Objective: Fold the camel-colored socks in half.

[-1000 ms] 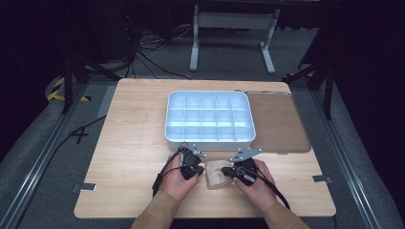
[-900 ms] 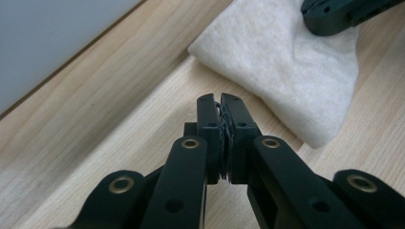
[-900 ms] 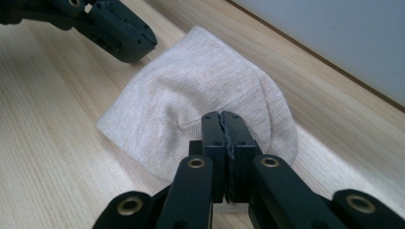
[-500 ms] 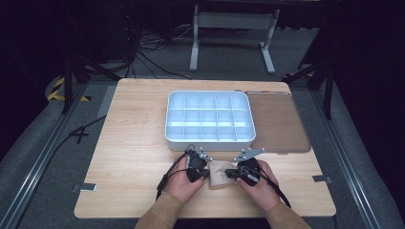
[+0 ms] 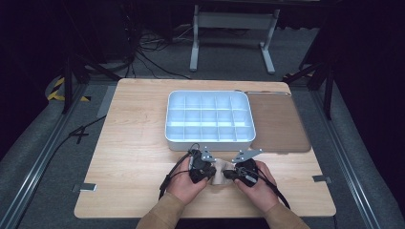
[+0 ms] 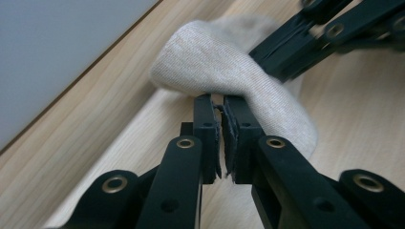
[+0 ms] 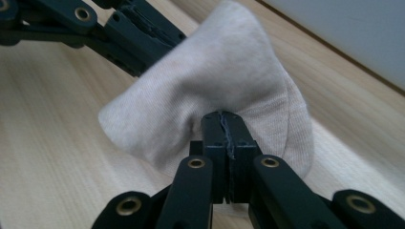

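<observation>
Just in front of the white compartment tray [image 5: 209, 117] on the tabletop [image 5: 129, 143], the left claw [image 6: 222, 121] and right claw [image 7: 223, 125] each pinch a beige sock [image 7: 215, 90], apparently to stretch or fold it.

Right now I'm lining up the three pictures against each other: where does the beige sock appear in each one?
High view: the beige sock lies low and centre, between the left gripper and the right gripper.
Left gripper view: the sock sits upper centre, pinched at its near edge.
Right gripper view: the sock is at the centre, pinched at its near edge.
Shared landmark: the white divided tray, just beyond the sock.
</observation>
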`<state>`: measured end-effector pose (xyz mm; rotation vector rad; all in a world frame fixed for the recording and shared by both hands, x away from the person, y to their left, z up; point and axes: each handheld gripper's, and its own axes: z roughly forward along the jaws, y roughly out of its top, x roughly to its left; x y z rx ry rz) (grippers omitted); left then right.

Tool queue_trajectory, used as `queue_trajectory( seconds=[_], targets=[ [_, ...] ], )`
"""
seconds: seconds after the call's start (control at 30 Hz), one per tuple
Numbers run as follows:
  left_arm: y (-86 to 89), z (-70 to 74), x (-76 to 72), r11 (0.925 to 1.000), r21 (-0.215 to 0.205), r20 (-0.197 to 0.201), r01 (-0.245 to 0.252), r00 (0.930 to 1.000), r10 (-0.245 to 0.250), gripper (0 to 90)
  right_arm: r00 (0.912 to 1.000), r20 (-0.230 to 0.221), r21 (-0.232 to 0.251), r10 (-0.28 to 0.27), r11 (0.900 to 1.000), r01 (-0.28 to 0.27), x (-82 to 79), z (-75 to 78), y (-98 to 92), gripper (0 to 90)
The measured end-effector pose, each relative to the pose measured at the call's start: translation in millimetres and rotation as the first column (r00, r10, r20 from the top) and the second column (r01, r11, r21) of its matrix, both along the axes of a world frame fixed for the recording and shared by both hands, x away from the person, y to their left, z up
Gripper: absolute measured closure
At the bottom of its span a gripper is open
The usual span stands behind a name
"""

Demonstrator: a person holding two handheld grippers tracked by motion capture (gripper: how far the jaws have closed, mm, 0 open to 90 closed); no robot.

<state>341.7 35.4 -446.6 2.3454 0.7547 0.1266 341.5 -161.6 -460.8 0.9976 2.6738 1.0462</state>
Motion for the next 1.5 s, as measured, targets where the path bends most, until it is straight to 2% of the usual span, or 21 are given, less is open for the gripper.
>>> queue_trajectory(
  seconds=[0.07,0.17,0.2,0.43,0.57,0.67,0.8,0.9,1.07,1.2,1.5],
  targets=[
    [-4.5,3.9,-3.3,0.9996,0.001,0.022,0.027,0.9994,-0.027,84.0,0.9999,-0.015,0.013,0.002,1.0,-0.002,-0.8,-0.2,1.8,89.3],
    [-8.2,5.1,-5.6,0.9993,0.0,0.031,0.038,0.9988,-0.038,84.1,0.9997,-0.023,0.019,0.011,1.0,-0.011,-2.1,-0.3,4.5,89.2],
    [-10.8,6.2,-7.5,0.9988,0.024,0.044,0.042,0.9981,-0.043,84.1,0.9998,-0.015,0.01,0.014,1.0,-0.014,-3.6,-0.2,6.9,89.3],
    [-7.0,6.1,-6.2,0.9994,0.025,0.036,0.022,0.9991,-0.023,82.4,0.9998,-0.016,0.025,0.009,1.0,-0.009,-3.1,3.7,2.3,86.7],
    [-5.9,5.8,-5.6,0.9992,0.039,0.044,0.01,0.999,-0.011,81.5,0.9999,-0.002,0.058,-0.017,0.998,0.017,-3.3,18.3,-11.2,87.0],
    [-5.0,6.1,-5.2,0.9994,0.032,0.045,0.008,0.9989,-0.009,81.5,0.9982,0.003,0.049,-0.06,0.997,0.059,-2.3,24.9,-22.6,88.0],
    [-5.6,6.9,-5.3,0.9996,0.027,0.041,0.01,0.9991,-0.011,81.6,0.9914,-0.038,-0.014,-0.125,0.992,0.125,1.8,17.8,-34.5,88.7],
    [-6.3,8.0,-5.5,0.9996,0.026,0.04,0.011,0.9991,-0.012,81.7,0.9881,-0.077,-0.041,-0.133,0.991,0.13,2.2,9.1,-33.2,88.7],
    [-10.0,7.8,-5.4,0.9994,0.019,0.048,0.029,0.9984,-0.03,82.2,0.9915,-0.081,-0.049,-0.103,0.994,0.099,0.9,2.5,-24.1,88.7],
    [-14.0,7.7,-5.9,0.9986,0.018,0.061,0.05,0.9969,-0.051,82.0,0.9902,-0.101,-0.024,-0.097,0.995,0.095,0.6,-0.6,-23.2,88.6],
    [-30.9,0.5,-6.6,0.9937,0.051,0.078,0.099,0.9916,-0.103,82.5,0.9892,-0.11,-0.001,-0.097,0.995,0.097,-0.1,-3.7,-26.0,88.1]
  ],
)
